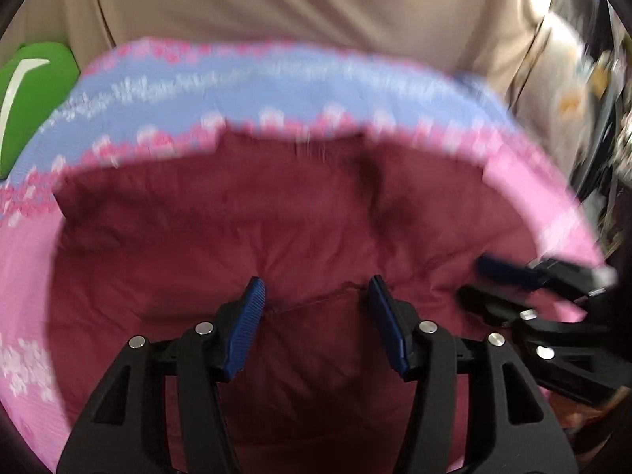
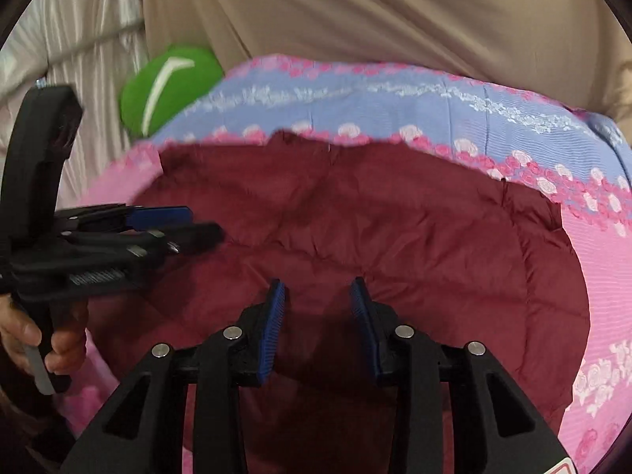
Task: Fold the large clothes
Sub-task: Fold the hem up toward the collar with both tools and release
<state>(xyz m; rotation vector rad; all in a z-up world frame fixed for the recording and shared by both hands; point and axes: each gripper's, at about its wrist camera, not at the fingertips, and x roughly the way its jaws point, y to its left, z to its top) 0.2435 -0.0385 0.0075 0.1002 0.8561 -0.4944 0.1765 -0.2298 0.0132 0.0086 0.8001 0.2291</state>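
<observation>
A dark red padded garment (image 1: 245,229) lies spread on a pink and blue flowered bedsheet (image 1: 221,87). My left gripper (image 1: 316,288) hovers over the garment's near part, jaws open with only a seam of the fabric showing below the gap. The right gripper (image 1: 482,282) shows blurred at the right. In the right wrist view the same garment (image 2: 395,229) fills the middle. There my right gripper (image 2: 318,288) stands open above it, nothing between its blue pads. The left gripper (image 2: 201,223) comes in from the left, held by a hand (image 2: 59,347).
A green cushion (image 2: 170,83) lies at the sheet's far left edge. Beige cloth (image 2: 395,12) hangs behind the bed, with pale shiny fabric (image 2: 79,39) to its left. Cluttered dark objects (image 1: 608,150) stand past the bed's right side.
</observation>
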